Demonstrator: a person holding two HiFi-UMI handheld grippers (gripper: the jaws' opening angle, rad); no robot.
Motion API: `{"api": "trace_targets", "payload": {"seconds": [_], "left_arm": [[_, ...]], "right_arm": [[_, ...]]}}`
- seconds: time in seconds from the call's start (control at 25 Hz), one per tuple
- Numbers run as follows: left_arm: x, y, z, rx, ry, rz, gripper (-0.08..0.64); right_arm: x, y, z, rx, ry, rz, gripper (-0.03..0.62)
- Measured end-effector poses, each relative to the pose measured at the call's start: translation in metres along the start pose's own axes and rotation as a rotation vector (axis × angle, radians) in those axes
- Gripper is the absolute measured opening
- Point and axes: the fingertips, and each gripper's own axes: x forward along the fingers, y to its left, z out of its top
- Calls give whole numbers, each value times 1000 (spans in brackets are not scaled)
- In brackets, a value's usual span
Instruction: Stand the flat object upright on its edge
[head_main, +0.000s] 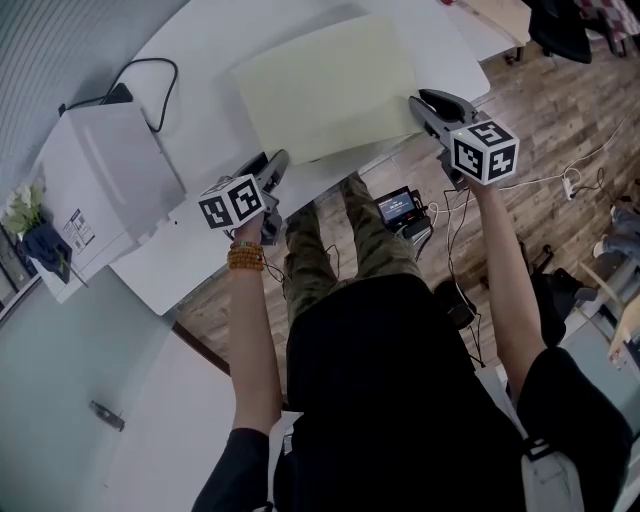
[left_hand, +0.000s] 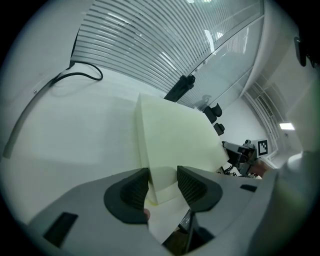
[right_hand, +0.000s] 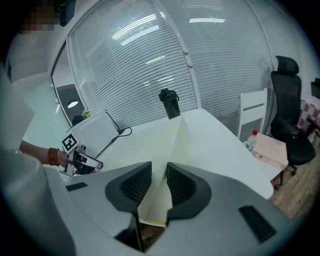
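Head view
- Board: a pale yellow-green board (head_main: 330, 85) lies on the white table (head_main: 200, 50), close to the near edge.
- Long axis: it runs left to right, roughly along the near table edge, and slants up to the right in the picture.
- Facing: the broad face is turned up toward the camera, so the board is not standing on its edge.
- Left gripper (head_main: 272, 165): it reaches in at the board's near left corner.
- Right gripper (head_main: 425, 105): it reaches in at the near right corner.
- Surroundings: a white box (head_main: 105, 175) sits at the table's left end, well apart from the board, with a black cable (head_main: 150, 70) looping behind it.

Left gripper view
- Jaws: the board's corner sits between the left gripper's (left_hand: 163, 182) two pads, and both pads look pressed against it.
- Board (left_hand: 175, 140): it slopes away from the jaws, with a thin edge face on the left and the broad face on the right.
- Far end: the right gripper (left_hand: 245, 152) shows beyond the board's other corner.

Right gripper view
- Jaws: the right gripper's (right_hand: 159, 182) pads stand close together, clamped on the board's thin edge.
- Board (right_hand: 172, 150): it is seen almost edge-on and runs straight away from the jaws as a sharp ridge.
- Far side: the left gripper (right_hand: 80, 160) is at the left.
- Background: a black bottle (right_hand: 170, 102) stands beyond the board's far end, and an office chair (right_hand: 287, 100) is off to the right.
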Motion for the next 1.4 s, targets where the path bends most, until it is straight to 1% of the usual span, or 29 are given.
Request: {"api": "trace_targets", "payload": {"seconds": [0.4,0.56,1.12,1.4], "left_arm": [[-8,5,-9,-46,-12,-20,186],[-8,5,-9,-53,0,-22,186],[-10,2,-9,-88,11,-55,186],[-13,11,-9,-111,-6,-66,186]], "right_arm": [[-4,18,16,-54,11,-10,83],[-6,21,21,-70,15,-16,81],[-15,35,39,-98,15,-29,74],[-12,49,48,-128,13,-41,72]]}}
